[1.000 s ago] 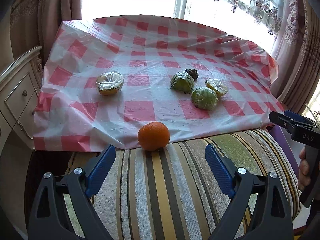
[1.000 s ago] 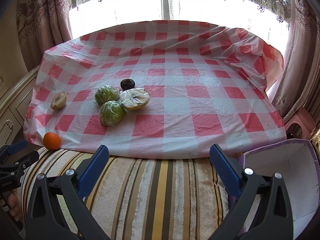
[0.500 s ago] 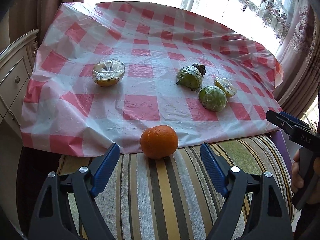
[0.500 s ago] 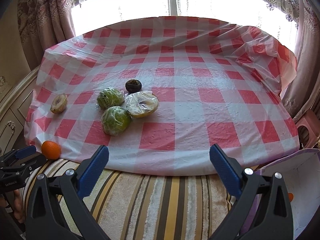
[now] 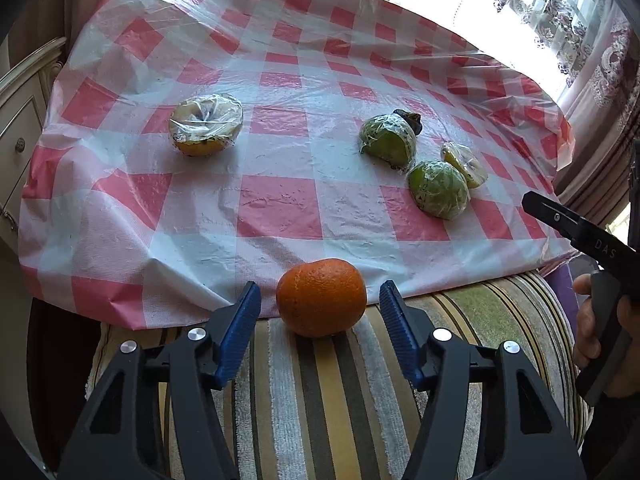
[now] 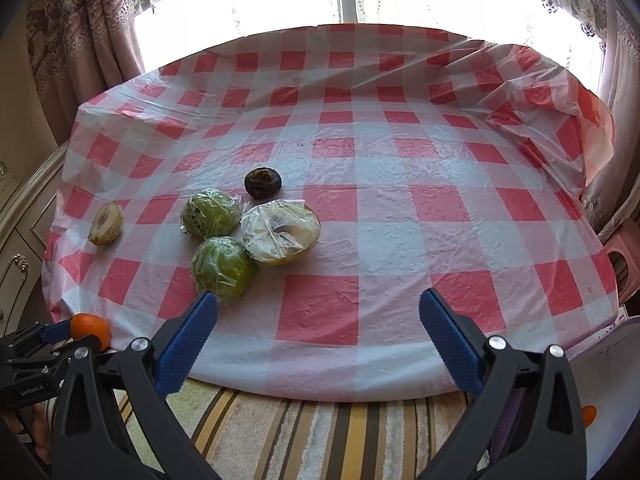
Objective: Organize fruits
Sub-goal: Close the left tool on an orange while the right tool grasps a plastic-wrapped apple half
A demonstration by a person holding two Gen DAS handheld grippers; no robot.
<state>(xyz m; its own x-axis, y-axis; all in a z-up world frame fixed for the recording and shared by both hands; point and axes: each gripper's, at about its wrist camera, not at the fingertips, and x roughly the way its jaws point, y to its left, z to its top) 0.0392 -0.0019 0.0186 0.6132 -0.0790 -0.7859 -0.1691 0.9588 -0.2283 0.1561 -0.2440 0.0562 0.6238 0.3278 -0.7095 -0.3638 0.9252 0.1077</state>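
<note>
box (image 6: 616, 364): white inside | contents: orange fruit (image 6: 589, 416) at edge, partly hidden

Both wrist cams look down across the red-and-white checkered plastic tablecloth (image 5: 280, 208) toward the window; left one sits closer, on the left. Both catch the round orange fruit (image 5: 321, 297) and plastic-wrapped green fruits (image 6: 222, 268).

Counted: one orange (image 5: 321, 298); two green wrapped fruits (image 6: 211, 213) (image 6: 222, 268); two yellow wrapped halves (image 5: 205, 124) (image 6: 281, 231); one dark fruit (image 6: 263, 182); two grippers (image 5: 320, 330) (image 6: 318, 334).
</note>
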